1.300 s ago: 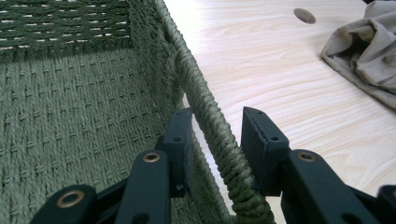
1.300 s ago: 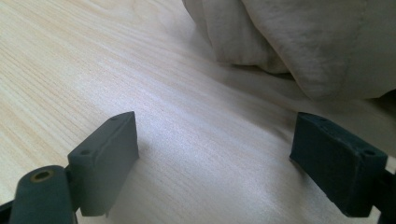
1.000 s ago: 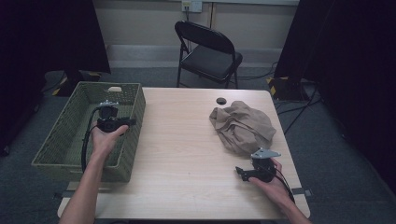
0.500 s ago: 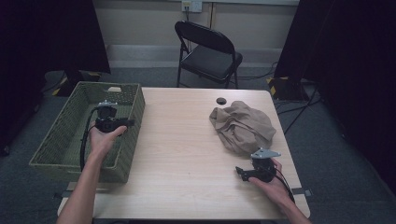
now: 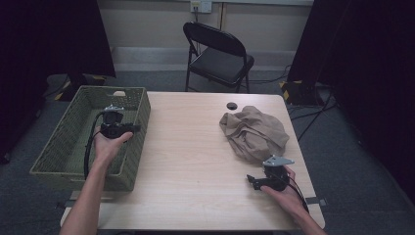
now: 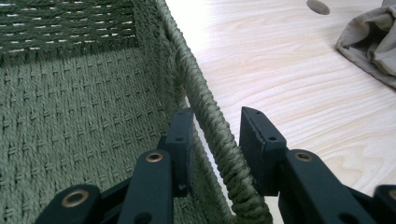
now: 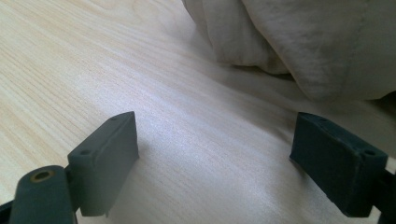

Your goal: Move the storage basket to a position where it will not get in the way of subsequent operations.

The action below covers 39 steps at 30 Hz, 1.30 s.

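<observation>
1. The left gripper (image 5: 131,128) sits at the right-hand wall of the green woven basket (image 5: 63,142), which stands at the table's left edge, partly over it. A hand (image 5: 108,146) holds the gripper from below, inside the basket's outline as seen from above.

2. In the left gripper view the basket's braided rim (image 6: 210,130) runs between the two black jaws — one jaw inside the basket, the other on the table side. The jaws have just been closing a little. The inner jaw looks to be against the rim; a thin gap seems to remain at the outer one, so a firm clamp cannot be confirmed.

3. The right gripper (image 5: 250,178) lies low over the wooden table (image 5: 186,147) near its front right corner, held by the right hand (image 5: 286,193), with a grey three-cornered plate on top.

4. In the right gripper view its jaws stand wide apart with bare tabletop between them — nothing is held.

5. A crumpled beige cloth (image 5: 254,132) lies on the right half of the table, just beyond the right gripper and well apart from the basket. The right gripper view shows its folds (image 7: 299,42) close ahead of the jaws, not touching them.

6. A small dark round piece (image 5: 232,105) sits on the table near its far edge, next to the cloth.

7. A black folding chair (image 5: 218,54) stands behind the table.
</observation>
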Each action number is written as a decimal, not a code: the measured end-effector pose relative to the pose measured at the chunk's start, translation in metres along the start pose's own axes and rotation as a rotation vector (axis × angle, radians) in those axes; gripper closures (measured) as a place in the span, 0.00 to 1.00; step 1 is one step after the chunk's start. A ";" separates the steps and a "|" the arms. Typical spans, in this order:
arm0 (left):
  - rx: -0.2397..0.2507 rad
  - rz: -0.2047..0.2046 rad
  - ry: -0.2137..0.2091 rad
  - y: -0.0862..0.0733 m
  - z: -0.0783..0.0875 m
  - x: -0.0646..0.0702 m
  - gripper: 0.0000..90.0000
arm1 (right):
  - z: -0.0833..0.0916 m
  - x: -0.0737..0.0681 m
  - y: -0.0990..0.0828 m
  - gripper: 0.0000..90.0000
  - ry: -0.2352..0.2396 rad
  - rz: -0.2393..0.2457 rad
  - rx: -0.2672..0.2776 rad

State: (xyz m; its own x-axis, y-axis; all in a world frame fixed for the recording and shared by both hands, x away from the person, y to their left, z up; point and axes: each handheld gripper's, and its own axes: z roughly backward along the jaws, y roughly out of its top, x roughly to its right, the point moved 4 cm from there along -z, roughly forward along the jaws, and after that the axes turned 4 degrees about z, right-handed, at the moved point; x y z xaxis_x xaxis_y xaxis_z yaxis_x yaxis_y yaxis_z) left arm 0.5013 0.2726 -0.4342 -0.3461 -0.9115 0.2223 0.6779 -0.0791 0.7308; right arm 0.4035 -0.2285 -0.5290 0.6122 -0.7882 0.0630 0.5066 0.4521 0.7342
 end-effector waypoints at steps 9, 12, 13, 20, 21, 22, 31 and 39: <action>-0.003 0.032 0.001 0.000 0.000 0.000 0.73 | 0.000 0.000 0.000 0.15 0.001 -0.001 0.000; -0.010 0.090 0.008 -0.001 0.001 -0.003 0.64 | 0.000 0.000 0.000 0.15 0.000 0.000 -0.001; -0.009 0.079 0.010 -0.002 0.001 -0.004 0.60 | 0.000 0.000 0.000 0.15 0.000 -0.001 -0.001; 0.017 0.031 0.041 -0.001 0.007 -0.001 0.48 | 0.000 0.000 0.000 0.15 0.001 0.001 0.000; 0.027 0.032 0.037 0.001 0.010 0.000 0.47 | 0.000 0.000 0.000 0.15 0.001 0.001 0.000; 0.031 0.022 0.041 0.002 0.012 0.002 0.47 | 0.000 0.000 0.000 0.15 0.001 0.001 0.000; 0.060 -0.073 0.009 -0.004 0.026 0.019 0.41 | 0.000 0.000 0.000 0.15 0.000 0.000 -0.001; 0.096 -0.110 -0.060 -0.004 0.040 0.052 0.38 | -0.001 0.000 0.001 0.15 -0.001 -0.004 -0.001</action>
State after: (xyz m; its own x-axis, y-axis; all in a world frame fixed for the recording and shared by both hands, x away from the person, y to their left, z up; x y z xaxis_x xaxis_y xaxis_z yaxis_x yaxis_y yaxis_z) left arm 0.4550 0.2420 -0.3998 -0.4545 -0.8737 0.1736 0.5699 -0.1354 0.8105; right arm 0.4044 -0.2283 -0.5289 0.6093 -0.7906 0.0606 0.5101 0.4493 0.7335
